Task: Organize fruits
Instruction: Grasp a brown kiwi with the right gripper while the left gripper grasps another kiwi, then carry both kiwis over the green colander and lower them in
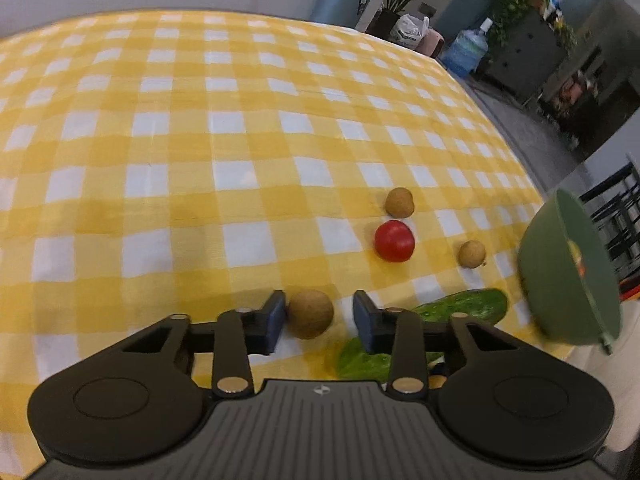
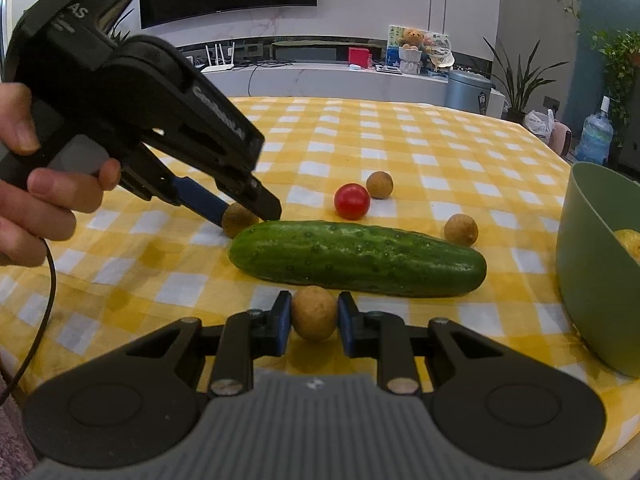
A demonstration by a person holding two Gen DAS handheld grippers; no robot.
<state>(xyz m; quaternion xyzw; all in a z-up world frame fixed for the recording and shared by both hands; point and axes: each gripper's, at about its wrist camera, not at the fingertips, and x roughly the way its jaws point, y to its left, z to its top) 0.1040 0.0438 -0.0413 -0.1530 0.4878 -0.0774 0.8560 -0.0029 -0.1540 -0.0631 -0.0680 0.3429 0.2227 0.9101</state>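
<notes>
My right gripper [image 2: 314, 320] is shut on a small round brown fruit [image 2: 314, 312] just above the cloth, in front of a long cucumber [image 2: 356, 258]. My left gripper [image 1: 320, 314] is open around another brown fruit [image 1: 310, 314]. Its left pad touches the fruit and its right pad stands clear of it. The right wrist view shows that gripper [image 2: 246, 216] angled down over the same fruit [image 2: 236, 220]. A red tomato [image 2: 352, 201] and two more brown fruits [image 2: 379, 185] [image 2: 461, 230] lie behind the cucumber. A green bowl [image 2: 588, 280] at the right holds a yellow fruit [image 2: 630, 240].
A yellow-and-white checked cloth [image 1: 200, 140] covers the table, whose edge runs along the right past the bowl [image 1: 552, 272]. A person's hand [image 2: 40, 192] grips the left gripper's handle, with a cable hanging below it. Plants and a water bottle [image 2: 596, 136] stand beyond the table.
</notes>
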